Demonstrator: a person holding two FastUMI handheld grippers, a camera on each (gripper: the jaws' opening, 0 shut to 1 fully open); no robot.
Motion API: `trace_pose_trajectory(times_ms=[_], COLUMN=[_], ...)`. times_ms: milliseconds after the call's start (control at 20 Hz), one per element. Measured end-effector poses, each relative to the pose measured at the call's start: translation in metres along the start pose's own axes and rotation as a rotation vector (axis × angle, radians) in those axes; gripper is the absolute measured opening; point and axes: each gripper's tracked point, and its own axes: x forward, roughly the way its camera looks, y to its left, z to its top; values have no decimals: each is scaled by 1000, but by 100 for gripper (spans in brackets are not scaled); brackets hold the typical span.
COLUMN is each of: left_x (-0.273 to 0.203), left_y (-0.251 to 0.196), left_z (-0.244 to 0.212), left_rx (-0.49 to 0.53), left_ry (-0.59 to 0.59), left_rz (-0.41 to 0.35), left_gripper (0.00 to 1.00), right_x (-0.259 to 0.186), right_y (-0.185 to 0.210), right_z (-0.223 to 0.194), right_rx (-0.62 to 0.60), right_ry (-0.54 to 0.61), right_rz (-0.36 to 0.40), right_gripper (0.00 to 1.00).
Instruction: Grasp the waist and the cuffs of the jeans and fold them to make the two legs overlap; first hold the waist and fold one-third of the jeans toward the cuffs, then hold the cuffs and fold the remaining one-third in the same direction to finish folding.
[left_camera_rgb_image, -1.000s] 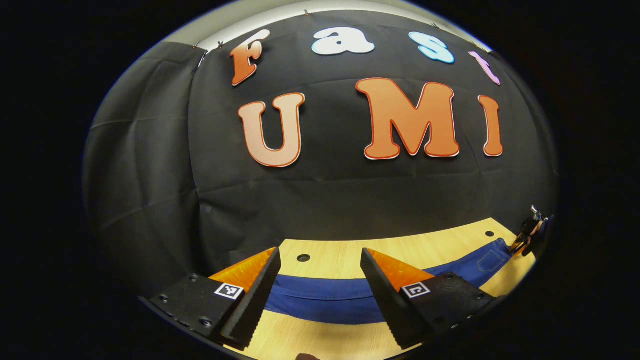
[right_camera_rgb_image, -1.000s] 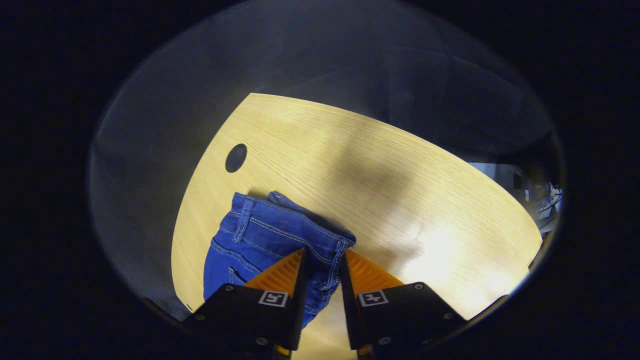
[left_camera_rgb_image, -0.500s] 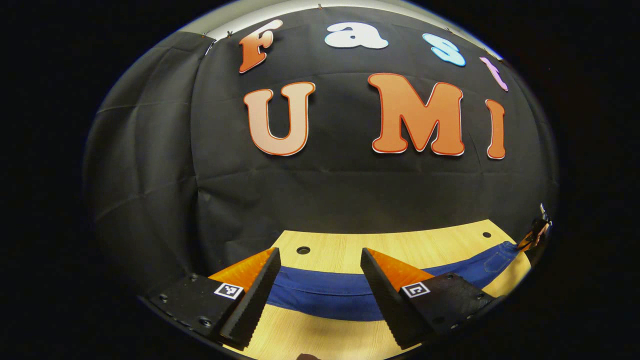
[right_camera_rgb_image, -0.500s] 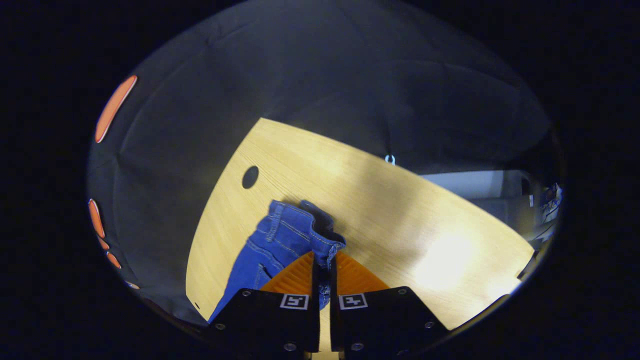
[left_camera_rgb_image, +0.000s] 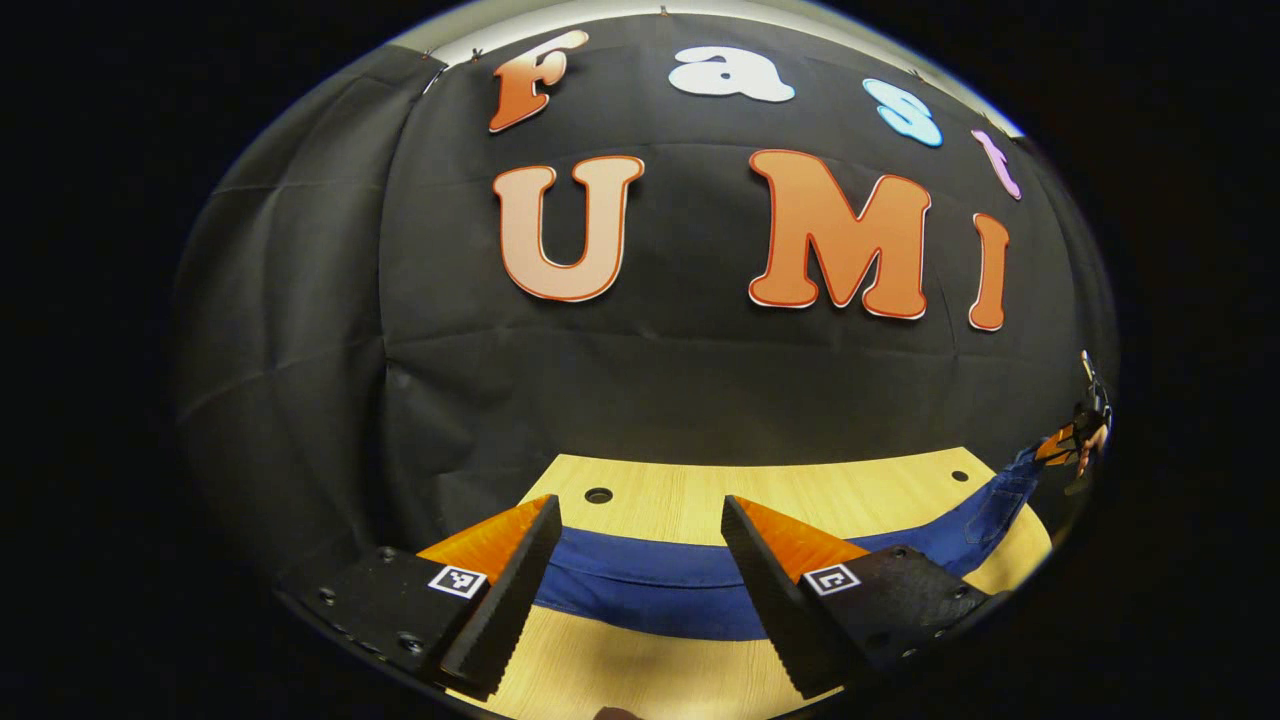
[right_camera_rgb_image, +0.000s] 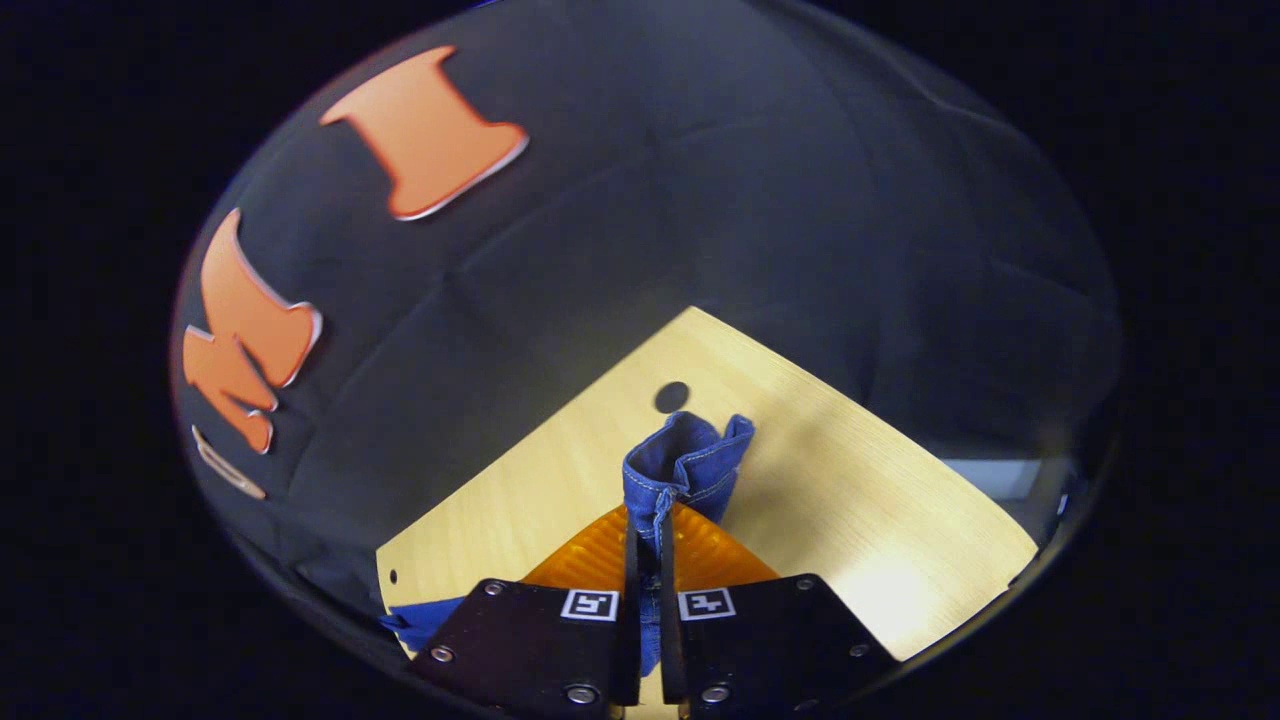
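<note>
1. A pale wooden surface (left_camera_rgb_image: 690, 500) with round dark holes near its far edge stands against a wall of creased black cloth (left_camera_rgb_image: 300, 330), which hangs behind it and wraps round its side.
2. In the right gripper view the same wood-grain surface (right_camera_rgb_image: 850, 500) runs to a corner; one round hole (right_camera_rgb_image: 672, 396) lies just beyond the lifted fabric, and a bright patch of light falls on the near right part of the wood.
3. The blue denim jeans (left_camera_rgb_image: 650, 590) lie stretched across the surface in a long band, from between the near fingers out to the far right edge.
4. The left gripper (left_camera_rgb_image: 640, 525) hangs low over the near edge of the surface, tilted towards the wall, its fingers spread wide apart with the denim band lying across the gap, neither finger visibly touching it.
5. The right gripper (right_camera_rgb_image: 648, 515) has its fingers pressed together on the stitched waist edge of the jeans (right_camera_rgb_image: 685, 465), which bunches upward above the fingertips, raised off the wood.
6. In the left gripper view, the right gripper (left_camera_rgb_image: 1075, 445) appears small at the far right, holding that end of the jeans up.
</note>
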Motion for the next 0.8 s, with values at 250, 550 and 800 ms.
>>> trace_pose_trajectory(times_ms=[250, 550, 800], left_x=[1, 5, 15], left_y=[30, 75, 105], left_z=[-11, -26, -45], left_rx=[-30, -77, -110], left_ry=[10, 32, 74], left_rz=[4, 27, 43], left_gripper=[99, 99, 98], right_x=[-28, -25, 3], right_y=[79, 190, 242], right_z=[-15, -95, -190], right_rx=[-180, -377, -452], right_ry=[-26, 31, 123], right_rz=[108, 208, 218], right_gripper=[8, 8, 7])
